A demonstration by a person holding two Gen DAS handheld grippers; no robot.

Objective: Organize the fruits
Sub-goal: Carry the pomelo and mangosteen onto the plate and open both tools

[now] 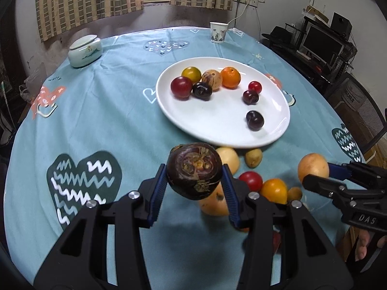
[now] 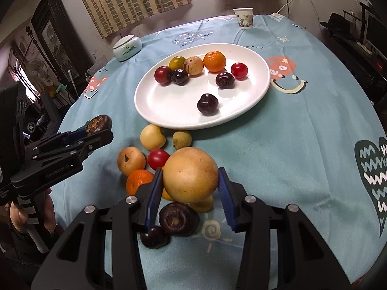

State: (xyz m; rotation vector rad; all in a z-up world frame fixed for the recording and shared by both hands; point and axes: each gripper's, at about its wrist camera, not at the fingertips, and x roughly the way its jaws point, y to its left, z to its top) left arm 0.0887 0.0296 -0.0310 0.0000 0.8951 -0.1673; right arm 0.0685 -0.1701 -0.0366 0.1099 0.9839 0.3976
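Observation:
My left gripper (image 1: 194, 180) is shut on a dark purple mangosteen (image 1: 194, 170), lifted above the tablecloth in front of the white plate (image 1: 212, 125). My right gripper (image 2: 189, 184) is shut on a round yellow-brown fruit (image 2: 191, 175), also held above the cloth; in the left wrist view that fruit (image 1: 313, 166) shows at the right. The plate (image 2: 169, 106) holds several fruits: dark cherries, red tomatoes, an orange (image 2: 214, 61). Loose fruits lie between plate and grippers: a red tomato (image 2: 158, 158), an orange (image 2: 139, 181), a second mangosteen (image 2: 178, 218), a dark cherry (image 2: 154, 237).
A lidded ceramic jar (image 1: 84, 51) stands at the table's far left. A paper cup (image 1: 219, 32) stands at the far edge. Shelves with a monitor (image 1: 321, 42) sit beyond the table on the right. A person's hand (image 2: 48, 211) holds the left gripper's handle.

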